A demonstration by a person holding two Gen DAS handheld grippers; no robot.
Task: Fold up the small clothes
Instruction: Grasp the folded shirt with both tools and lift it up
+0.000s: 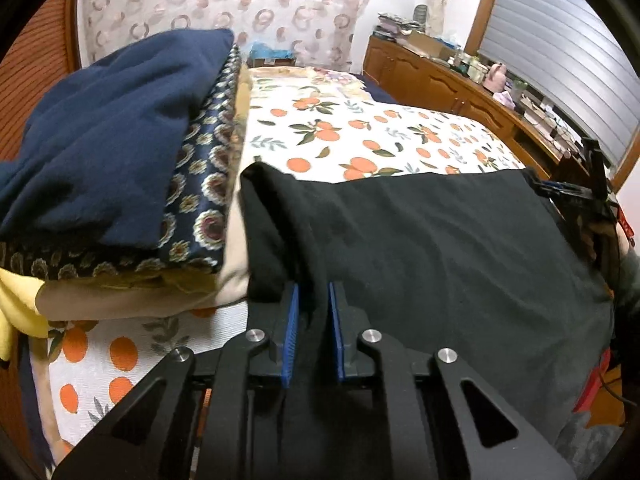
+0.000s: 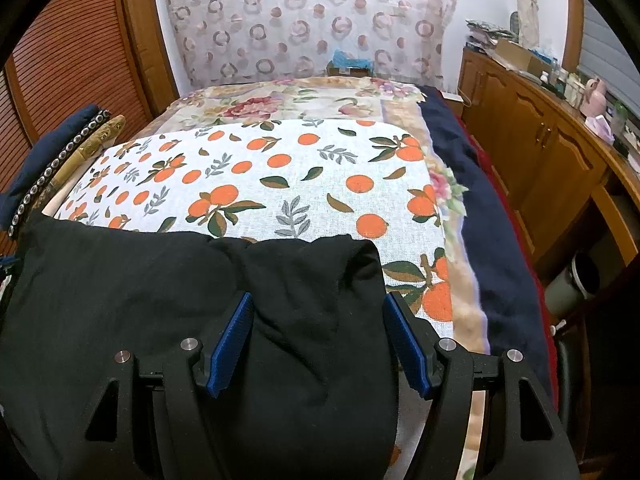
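A black garment [image 1: 420, 240] lies spread on the orange-print bed cover [image 1: 360, 136]. My left gripper [image 1: 313, 304] is shut on a raised fold at the black garment's left edge; the blue pads [image 1: 291, 328] pinch the cloth. In the right wrist view the same black garment [image 2: 140, 300] fills the lower left. My right gripper [image 2: 318, 320] stands open, its blue pads [image 2: 236, 340] wide apart on either side of a bunched corner of the garment, not pinching it. The right gripper also shows in the left wrist view [image 1: 588, 196] at the garment's far right edge.
A stack of folded clothes [image 1: 120, 168], navy on top, sits on the bed to the left of the garment. A wooden dresser [image 2: 540, 148] with clutter runs along the right side. A patterned curtain [image 2: 312, 20] hangs behind the bed. A navy blanket [image 2: 480, 220] lies along the bed's right edge.
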